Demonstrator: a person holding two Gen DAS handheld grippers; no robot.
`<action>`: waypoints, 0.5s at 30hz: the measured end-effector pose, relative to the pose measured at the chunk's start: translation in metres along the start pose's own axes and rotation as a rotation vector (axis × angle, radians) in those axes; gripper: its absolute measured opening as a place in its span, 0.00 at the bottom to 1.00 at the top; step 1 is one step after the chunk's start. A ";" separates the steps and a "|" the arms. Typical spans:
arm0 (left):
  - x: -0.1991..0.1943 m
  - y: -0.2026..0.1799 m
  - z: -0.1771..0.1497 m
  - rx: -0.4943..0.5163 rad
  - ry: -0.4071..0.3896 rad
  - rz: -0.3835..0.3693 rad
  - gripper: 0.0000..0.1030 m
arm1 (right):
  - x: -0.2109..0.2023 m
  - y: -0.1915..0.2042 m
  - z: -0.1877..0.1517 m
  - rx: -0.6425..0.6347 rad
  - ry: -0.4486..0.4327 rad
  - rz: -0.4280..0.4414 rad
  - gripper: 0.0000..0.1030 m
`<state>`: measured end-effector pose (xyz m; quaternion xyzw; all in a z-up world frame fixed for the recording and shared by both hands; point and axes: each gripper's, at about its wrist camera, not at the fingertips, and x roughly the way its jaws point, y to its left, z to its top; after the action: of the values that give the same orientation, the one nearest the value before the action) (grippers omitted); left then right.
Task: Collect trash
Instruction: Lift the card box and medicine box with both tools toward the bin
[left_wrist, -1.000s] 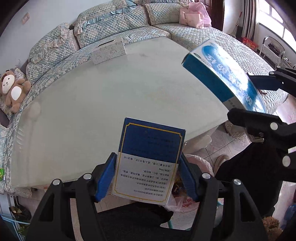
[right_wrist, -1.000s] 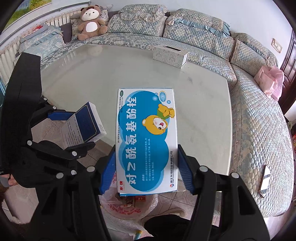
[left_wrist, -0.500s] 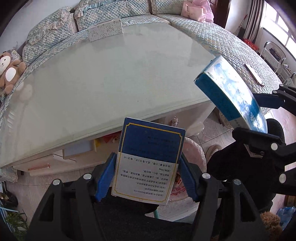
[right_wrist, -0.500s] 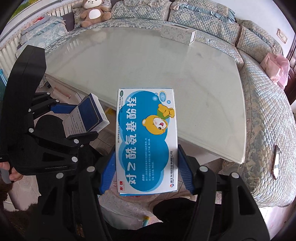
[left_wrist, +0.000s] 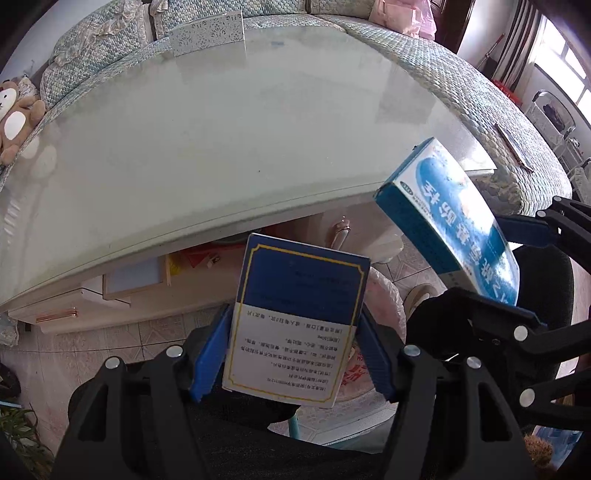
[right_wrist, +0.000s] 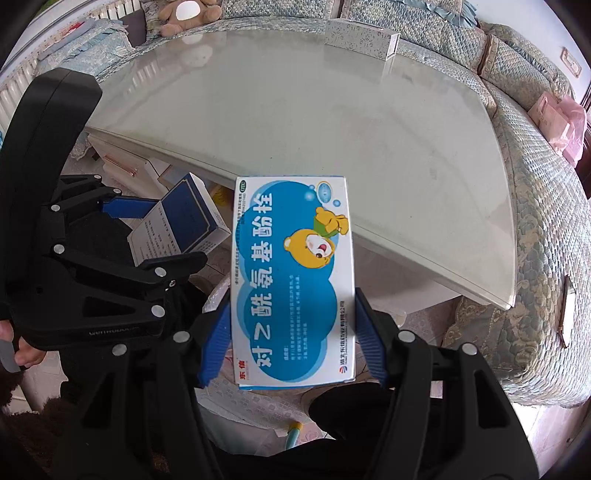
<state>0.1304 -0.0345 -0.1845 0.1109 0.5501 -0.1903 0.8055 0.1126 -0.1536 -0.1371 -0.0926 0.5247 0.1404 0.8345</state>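
The left gripper (left_wrist: 293, 350) clamps a dark-blue-and-white cardboard medicine box (left_wrist: 297, 325), its small print unreadable. The right gripper (right_wrist: 293, 339) clamps a blue-and-white bear-printed carton (right_wrist: 293, 280); only its view shows the bear. Both hang past the pale glass-topped table (left_wrist: 221, 140), the pink-lined bin (left_wrist: 384, 306) below mostly hidden.

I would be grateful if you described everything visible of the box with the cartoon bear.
The bear box is a flat, rectangular cardboard carton, white with blue bubble shapes, large Chinese lettering and a yellow cartoon bear. Its narrow sides are blue with small print. It looks closed and undented. The right gripper clamps its lower long edges between blue pads, holding it in the air, face toward the camera, beyond the table's edge and above a bag-lined bin.
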 end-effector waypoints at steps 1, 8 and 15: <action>0.004 0.000 -0.001 -0.002 0.004 0.000 0.62 | 0.003 -0.001 0.001 0.003 0.004 0.002 0.58; 0.032 0.003 -0.009 -0.014 0.036 0.016 0.62 | 0.028 0.001 -0.004 0.009 0.040 0.019 0.58; 0.059 0.005 -0.016 -0.031 0.082 -0.009 0.62 | 0.053 0.003 -0.006 0.020 0.080 0.036 0.58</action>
<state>0.1378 -0.0350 -0.2455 0.1036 0.5860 -0.1808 0.7830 0.1284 -0.1457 -0.1870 -0.0804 0.5606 0.1466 0.8110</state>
